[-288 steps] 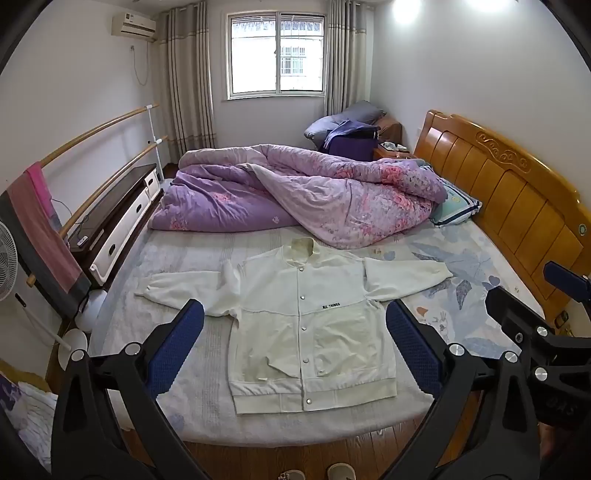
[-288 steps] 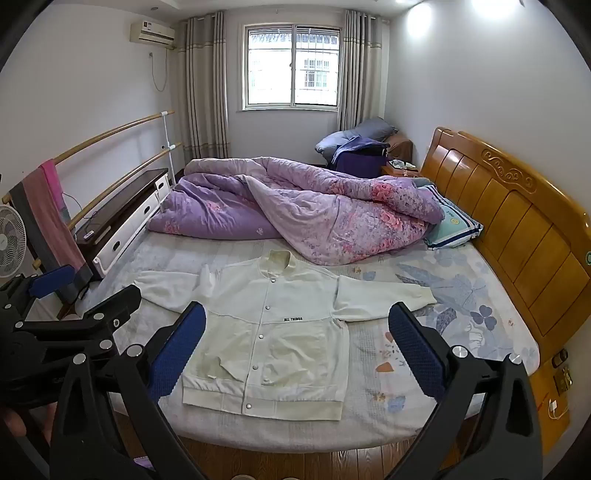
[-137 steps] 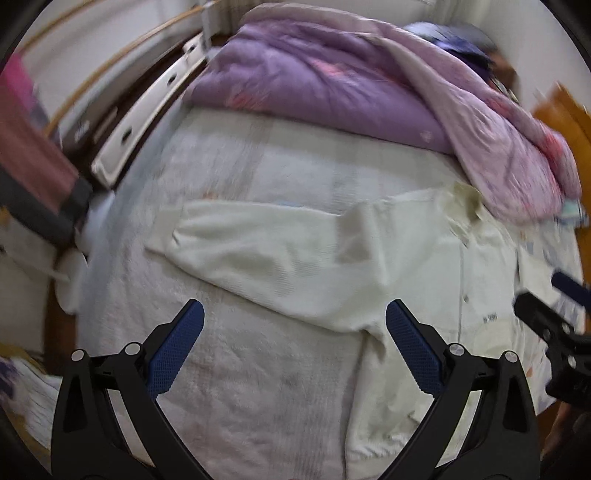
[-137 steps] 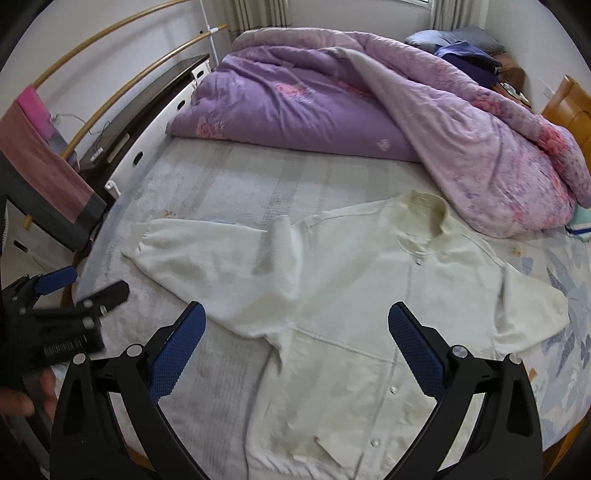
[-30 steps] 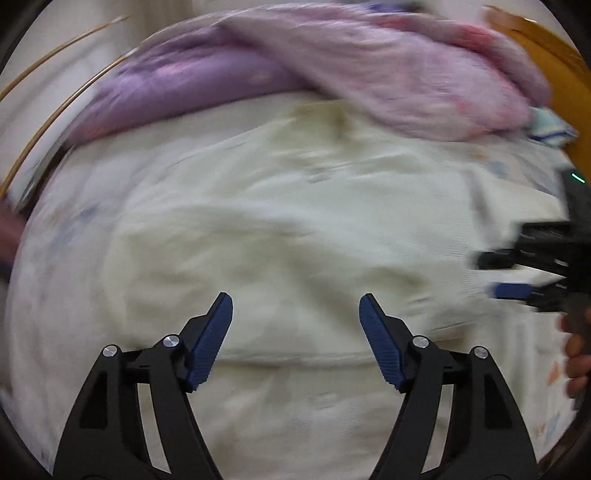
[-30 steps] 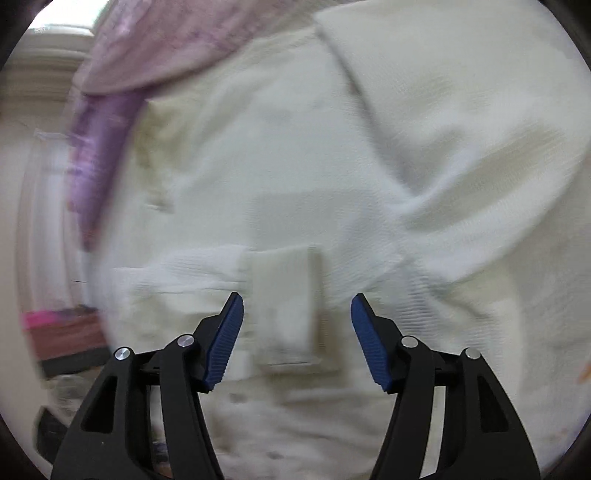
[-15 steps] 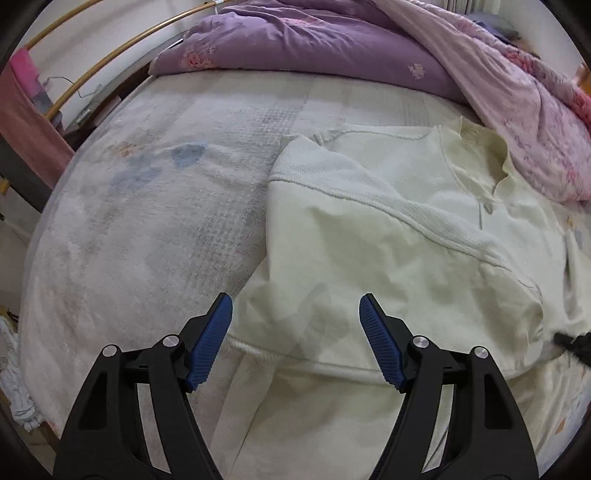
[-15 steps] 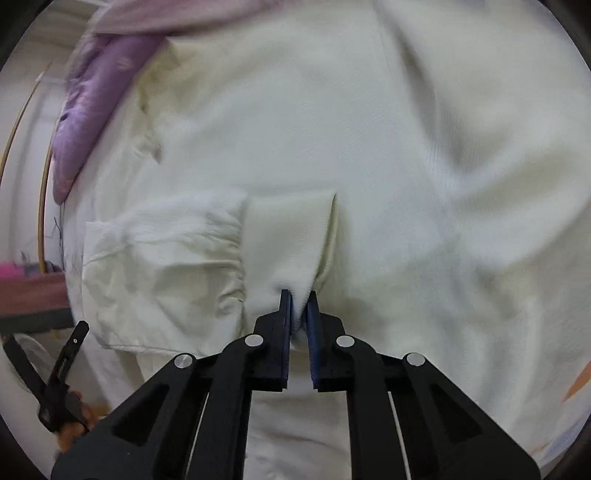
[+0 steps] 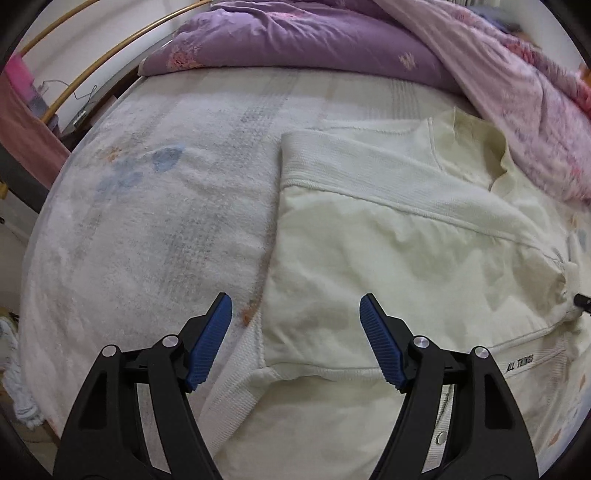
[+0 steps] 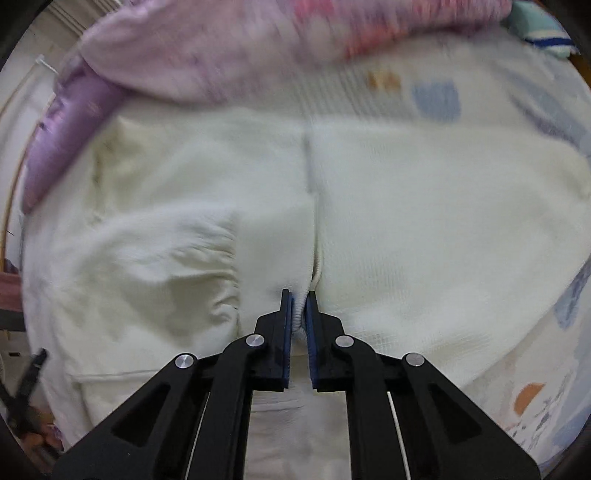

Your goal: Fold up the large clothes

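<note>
Left wrist view: my left gripper (image 9: 295,314) has its fingers (image 9: 208,338) spread wide, holding nothing, hovering above the jacket's side edge. One cream jacket (image 9: 406,266) lies flat on the bed (image 9: 147,221), its left sleeve (image 9: 388,206) folded across the chest with the cuff reaching the far right of frame. One purple quilt (image 9: 295,40) is bunched just past the collar (image 9: 476,136), its pink side touching or nearly touching it. One pink-and-grey towel (image 9: 22,122) hangs on a rail at the left edge. Risk as I judge it: if I drop the left gripper here it may grab the bedsheet along with the jacket edge, since the fingers straddle the boundary between the two.

Right wrist view: blurry. My right gripper (image 10: 298,314) is pinched tight on a cuff (image 10: 273,251), a ribbed bit showing between the blue pads. Cream fabric fills most of the frame; quilt (image 10: 207,48) along the top, one teal pillow (image 10: 539,22) in the top right corner. I can't tell how many layers the fingers have caught. Risks: pulling could drag the front panel under the cuff and wreck the sleeve fold; the grip is only on the cuff's end, so it may slip; a lift towards the top could snag the quilt.

Count: one jacket, two grippers, one quilt, one pillow, one towel.
</note>
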Motion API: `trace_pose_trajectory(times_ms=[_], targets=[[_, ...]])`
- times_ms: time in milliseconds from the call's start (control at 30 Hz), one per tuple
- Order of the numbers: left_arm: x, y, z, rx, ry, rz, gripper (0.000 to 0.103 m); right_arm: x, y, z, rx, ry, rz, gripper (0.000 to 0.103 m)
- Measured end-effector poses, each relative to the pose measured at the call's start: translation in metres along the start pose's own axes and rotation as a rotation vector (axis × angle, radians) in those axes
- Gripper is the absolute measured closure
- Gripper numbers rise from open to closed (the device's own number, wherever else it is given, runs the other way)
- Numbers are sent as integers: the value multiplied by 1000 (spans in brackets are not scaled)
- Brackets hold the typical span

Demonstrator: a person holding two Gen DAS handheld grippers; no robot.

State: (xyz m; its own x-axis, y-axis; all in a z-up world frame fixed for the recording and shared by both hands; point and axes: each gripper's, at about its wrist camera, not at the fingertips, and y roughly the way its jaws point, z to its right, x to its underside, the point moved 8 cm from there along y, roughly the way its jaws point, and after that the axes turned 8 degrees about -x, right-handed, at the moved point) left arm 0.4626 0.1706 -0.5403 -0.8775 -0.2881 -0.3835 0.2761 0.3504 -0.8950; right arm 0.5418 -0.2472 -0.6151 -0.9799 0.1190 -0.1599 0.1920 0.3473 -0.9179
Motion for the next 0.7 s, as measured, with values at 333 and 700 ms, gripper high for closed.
trace_pose_trajectory(times_ms=[333,700], targets=[[11,-14,74,15,42,-25,30,-10,22,9,-30,10,-59,94],[32,-59,254,285,231,-43,26,-15,-78,100,-242,182,151,68]])
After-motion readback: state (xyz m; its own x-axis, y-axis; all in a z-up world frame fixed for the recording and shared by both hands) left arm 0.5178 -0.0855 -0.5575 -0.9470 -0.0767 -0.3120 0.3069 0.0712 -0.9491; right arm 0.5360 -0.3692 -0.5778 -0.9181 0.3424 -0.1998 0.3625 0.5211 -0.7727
